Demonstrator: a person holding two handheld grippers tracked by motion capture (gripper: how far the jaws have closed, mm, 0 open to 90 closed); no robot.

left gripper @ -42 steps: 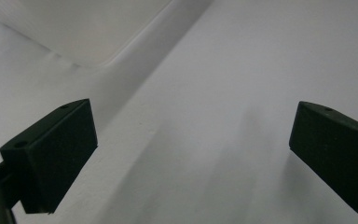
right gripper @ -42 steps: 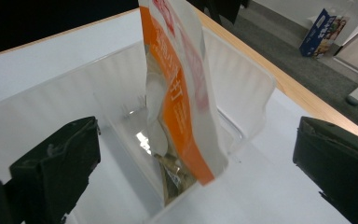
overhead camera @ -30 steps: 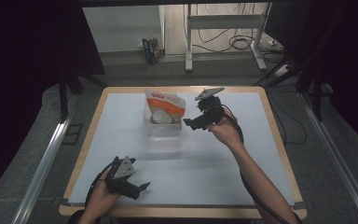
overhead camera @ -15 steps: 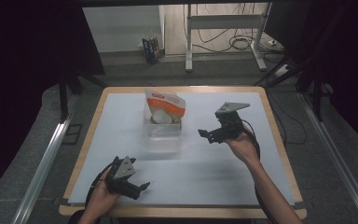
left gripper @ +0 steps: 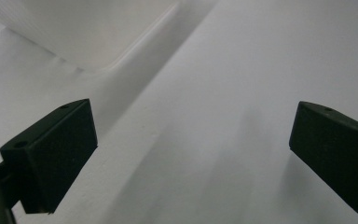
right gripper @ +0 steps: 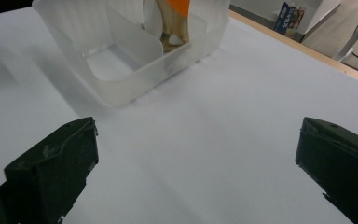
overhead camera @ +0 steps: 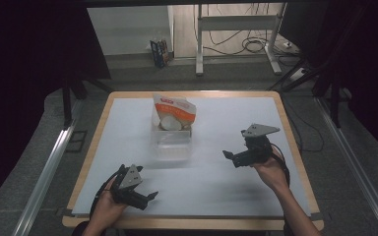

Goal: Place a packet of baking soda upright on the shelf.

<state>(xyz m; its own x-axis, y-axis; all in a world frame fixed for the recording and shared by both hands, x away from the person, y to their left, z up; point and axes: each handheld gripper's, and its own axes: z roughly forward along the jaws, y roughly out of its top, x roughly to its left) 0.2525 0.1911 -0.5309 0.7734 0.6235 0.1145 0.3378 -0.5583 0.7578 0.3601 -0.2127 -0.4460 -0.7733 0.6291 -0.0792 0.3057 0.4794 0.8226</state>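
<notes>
A clear plastic container (overhead camera: 170, 145) stands at the table's middle, split by a divider. An orange and white bag (overhead camera: 173, 112) stands upright in its far compartment, and the near compartment (right gripper: 107, 58) holds nothing. My right gripper (overhead camera: 231, 158) hovers open to the right of the container, apart from it, jaws pointing left. In the right gripper view the gripper (right gripper: 198, 126) faces the container (right gripper: 121, 79) and the bag (right gripper: 175, 18). My left gripper (overhead camera: 145, 199) rests open near the front left edge. In the left gripper view its gripper (left gripper: 191, 116) spans bare white table, with a container corner (left gripper: 88, 32) ahead.
The white table top (overhead camera: 216, 191) has a wooden rim (overhead camera: 192, 222). Beyond the far edge are a metal stand's legs (overhead camera: 236, 39), cables on the floor and a small rack of books (overhead camera: 158, 51). Metal rails (overhead camera: 47, 167) run along both sides of the table.
My right gripper has drawn back from beside the bag, toward the person and to the right, with nothing in it. The left gripper has stayed put.
</notes>
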